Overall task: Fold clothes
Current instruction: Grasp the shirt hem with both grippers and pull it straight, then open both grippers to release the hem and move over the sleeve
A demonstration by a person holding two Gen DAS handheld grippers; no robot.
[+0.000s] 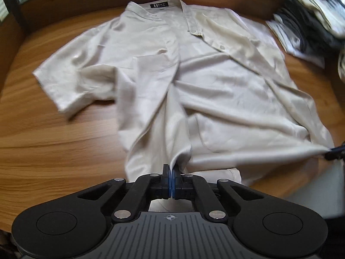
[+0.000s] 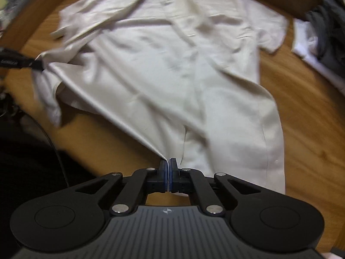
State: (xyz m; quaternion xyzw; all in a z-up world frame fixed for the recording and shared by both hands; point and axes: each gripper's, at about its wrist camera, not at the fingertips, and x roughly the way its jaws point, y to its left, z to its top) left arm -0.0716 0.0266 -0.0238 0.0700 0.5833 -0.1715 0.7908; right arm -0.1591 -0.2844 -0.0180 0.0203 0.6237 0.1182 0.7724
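Note:
A cream short-sleeved button shirt [image 1: 194, 69] lies front up on the wooden table [image 1: 54, 133], collar at the far side, its front placket partly open. My left gripper [image 1: 171, 168] is shut on the shirt's bottom hem, and the cloth rises in a ridge to its pads. In the right wrist view the same shirt [image 2: 172, 64] stretches away, blurred. My right gripper [image 2: 168, 161] is shut on another point of the hem, which pulls taut toward the left. Each gripper shows in the other's view, pinching the hem: the right gripper [image 1: 333, 151] and the left gripper [image 2: 32, 63].
A pile of dark, white and striped clothes [image 1: 306, 21] sits at the table's far right, also seen as clothes [image 2: 319, 43] in the right wrist view. A raised wooden rim [image 1: 64, 2] bounds the far side. A dark cable [image 2: 54, 140] hangs off the near left edge.

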